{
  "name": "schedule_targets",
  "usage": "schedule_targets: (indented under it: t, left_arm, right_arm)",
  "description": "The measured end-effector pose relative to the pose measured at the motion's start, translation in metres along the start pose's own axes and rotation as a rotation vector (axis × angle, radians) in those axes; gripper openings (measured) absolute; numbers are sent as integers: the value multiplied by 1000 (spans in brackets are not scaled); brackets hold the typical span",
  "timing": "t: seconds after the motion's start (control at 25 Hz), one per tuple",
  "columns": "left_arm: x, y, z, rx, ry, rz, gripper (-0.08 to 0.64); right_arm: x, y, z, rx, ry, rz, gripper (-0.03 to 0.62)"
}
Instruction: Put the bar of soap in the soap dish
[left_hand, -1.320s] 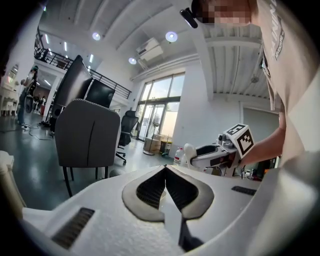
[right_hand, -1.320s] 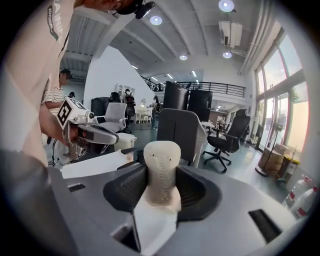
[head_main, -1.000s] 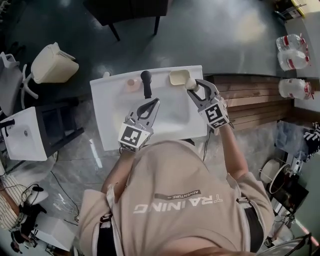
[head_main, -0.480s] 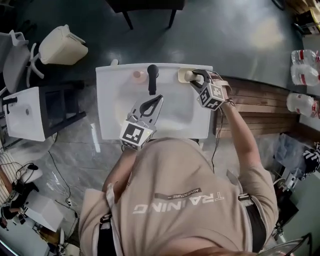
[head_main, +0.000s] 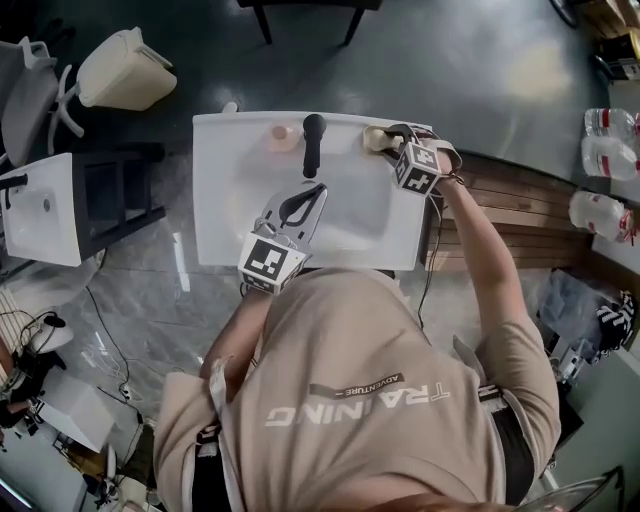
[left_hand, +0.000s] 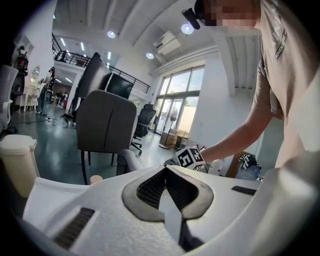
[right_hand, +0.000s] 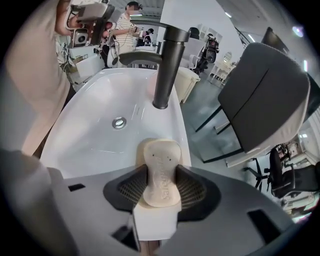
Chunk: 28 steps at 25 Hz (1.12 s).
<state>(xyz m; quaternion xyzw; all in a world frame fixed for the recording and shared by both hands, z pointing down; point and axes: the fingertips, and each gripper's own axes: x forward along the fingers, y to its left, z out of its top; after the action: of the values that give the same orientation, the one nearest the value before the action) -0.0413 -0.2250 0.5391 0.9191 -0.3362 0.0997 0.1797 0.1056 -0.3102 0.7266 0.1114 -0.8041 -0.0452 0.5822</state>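
Right gripper is clamped on the bar of soap, edge-up right over the soap dish on the sink rim, looks ready to drop in, while the left gripper sits closed and empty, out of the way.

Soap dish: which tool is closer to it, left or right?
Right. The right tool, holding the bar of soap, is at the soap dish; the left tool hangs over the sink basin, apart from the dish.

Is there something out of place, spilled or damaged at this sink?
Nothing stands out. The sink shows no spill or crack, and the bar of soap sits whole between the right gripper's fingers.
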Motion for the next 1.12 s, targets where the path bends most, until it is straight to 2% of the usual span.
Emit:
schedule_targets:
  t: [0.16, 0.32, 0.44, 0.56, 0.76, 1.0, 1.04, 1.12]
  left_arm:
    - [-1, 1, 2, 1, -15, 2, 9]
    - [-8, 10, -2, -2, -23, 15, 9]
    - [-14, 15, -2, -11, -30, 28, 9]
    - [-21, 12, 3, -1, -38, 22, 9]
    - [-31, 6, 15, 23, -65, 7, 9]
    - [-48, 1, 30, 32, -106, 7, 9]
    - [-51, 3, 32, 33, -113, 13, 9]
    - [-57, 5, 38, 35, -127, 23, 9]
  right_arm:
    - [7, -1, 0, -13, 21, 14, 164]
    - [12, 1, 3, -74, 52, 11, 165]
    - [8, -2, 8, -109, 58, -31, 164]
    - [-9, -6, 14, -85, 34, -91, 164]
    - [-45, -4, 26, 15, -27, -172, 164]
    - [-89, 19, 26, 246, -130, -264, 163]
    - [-96, 24, 26, 285, -150, -278, 156]
    - [-109, 34, 29, 362, -193, -305, 79]
